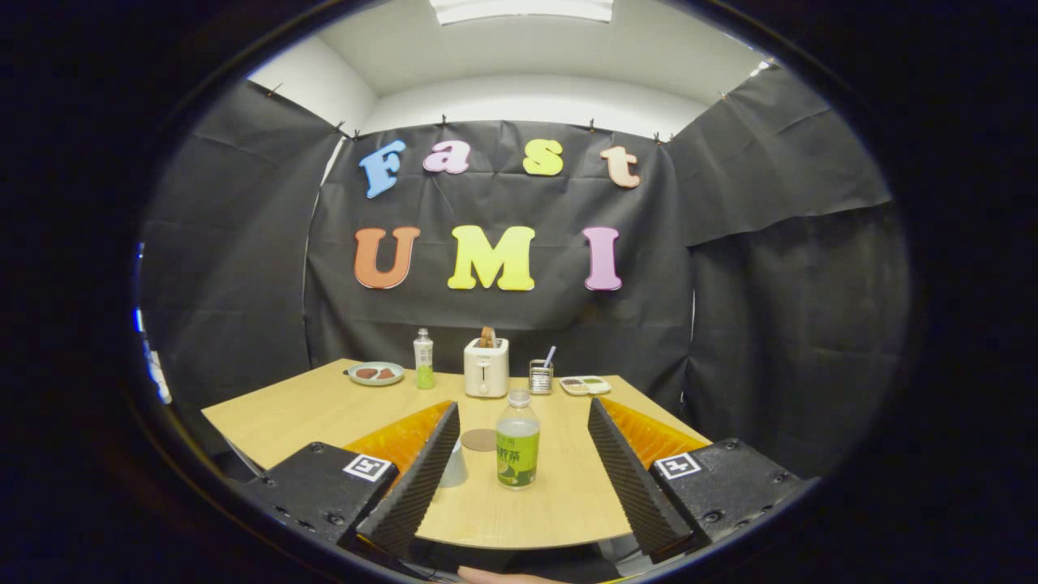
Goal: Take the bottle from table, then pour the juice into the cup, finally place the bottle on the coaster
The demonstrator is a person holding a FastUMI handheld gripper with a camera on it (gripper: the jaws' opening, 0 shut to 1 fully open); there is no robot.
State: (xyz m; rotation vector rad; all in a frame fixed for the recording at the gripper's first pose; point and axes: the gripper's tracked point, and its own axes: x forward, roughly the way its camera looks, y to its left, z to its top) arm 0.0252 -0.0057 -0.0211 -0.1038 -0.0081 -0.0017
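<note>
Green-labelled bottle [517,439] stands untouched between the gripper's [523,426] spread, empty fingers; cup [454,466] beside the left finger, coaster [479,440] just beyond. Nothing done yet.

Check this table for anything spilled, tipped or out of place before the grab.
Nothing stands out. The bottle stands upright and capped between the open gripper fingers, untouched. The cup sits by the left finger, the coaster lies flat just beyond it. No spill on the table.
</note>
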